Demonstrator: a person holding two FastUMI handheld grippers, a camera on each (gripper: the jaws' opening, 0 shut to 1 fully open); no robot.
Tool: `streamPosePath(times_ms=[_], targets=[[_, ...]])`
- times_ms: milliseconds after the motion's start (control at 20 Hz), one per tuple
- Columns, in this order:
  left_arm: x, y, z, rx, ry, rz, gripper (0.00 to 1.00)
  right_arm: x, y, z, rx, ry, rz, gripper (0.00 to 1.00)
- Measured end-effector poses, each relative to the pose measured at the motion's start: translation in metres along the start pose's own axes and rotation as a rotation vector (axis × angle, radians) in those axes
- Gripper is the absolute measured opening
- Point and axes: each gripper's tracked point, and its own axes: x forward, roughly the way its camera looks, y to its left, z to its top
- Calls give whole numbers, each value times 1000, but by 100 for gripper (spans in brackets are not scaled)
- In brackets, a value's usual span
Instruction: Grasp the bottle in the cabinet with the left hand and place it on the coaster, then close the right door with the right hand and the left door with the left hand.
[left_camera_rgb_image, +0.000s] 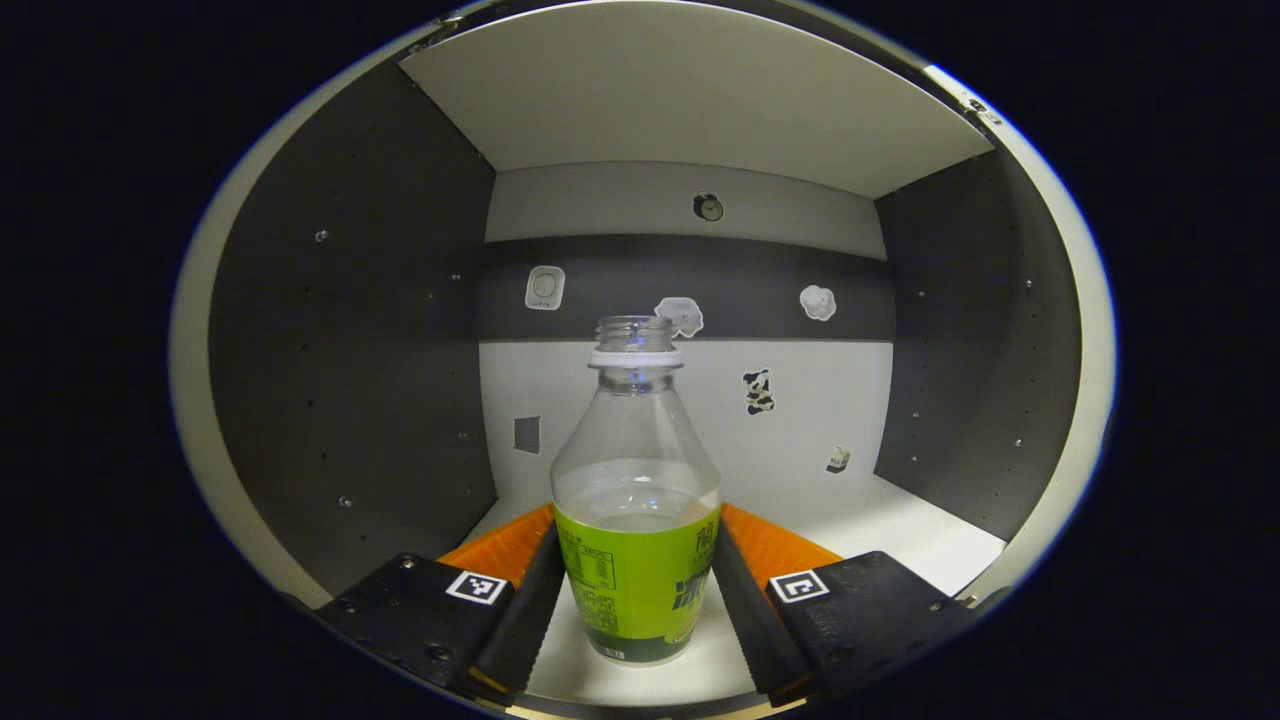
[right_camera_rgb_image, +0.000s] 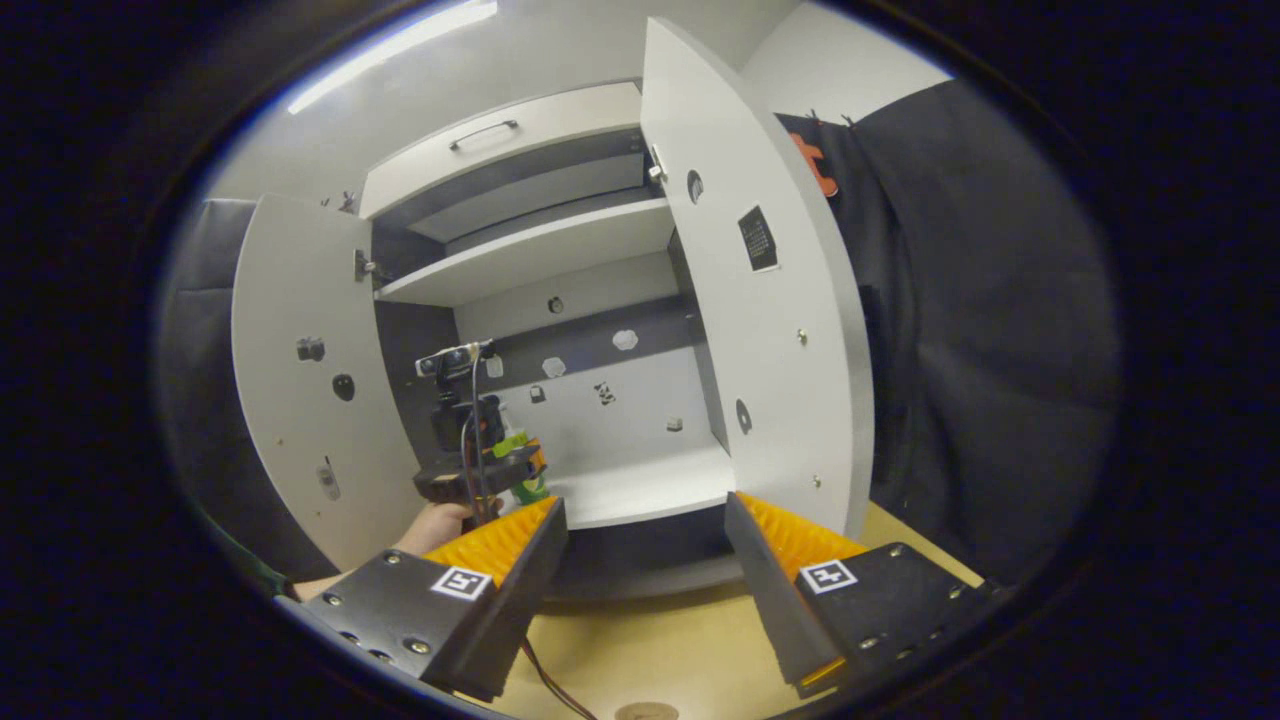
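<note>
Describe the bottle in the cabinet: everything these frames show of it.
The bottle is clear plastic, uncapped, with a pale ring under its open threaded neck and a green label round its lower body. It looks empty. It stands upright on the cabinet's white shelf, near the front edge. The left gripper brackets it, one of the fingers on each side at label height; whether they press on it is unclear.

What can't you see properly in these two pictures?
- Left gripper view: whether the left tongs actually press the bottle; the fisheye bend makes contact hard to judge.
- Right gripper view: the bottle is mostly hidden behind the left tongs and too small.
- Right gripper view: the coaster is cut off by the bottom edge.
- Right gripper view: the hand is partly hidden behind the right tongs.
</note>
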Motion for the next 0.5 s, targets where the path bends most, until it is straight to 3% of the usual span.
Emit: streamPosePath(times_ms=[200, 300, 500], targets=[[-43, -6, 19, -19, -35, -22, 81, -19, -4, 11, -99, -48, 12, 96], [-72, -9, 34, -8, -64, -28, 81, -27, -3, 18, -122, -78, 36, 93], [-135, -12, 58, -9, -99, -32, 80, -45, -6, 31, -132, -124, 77, 96]])
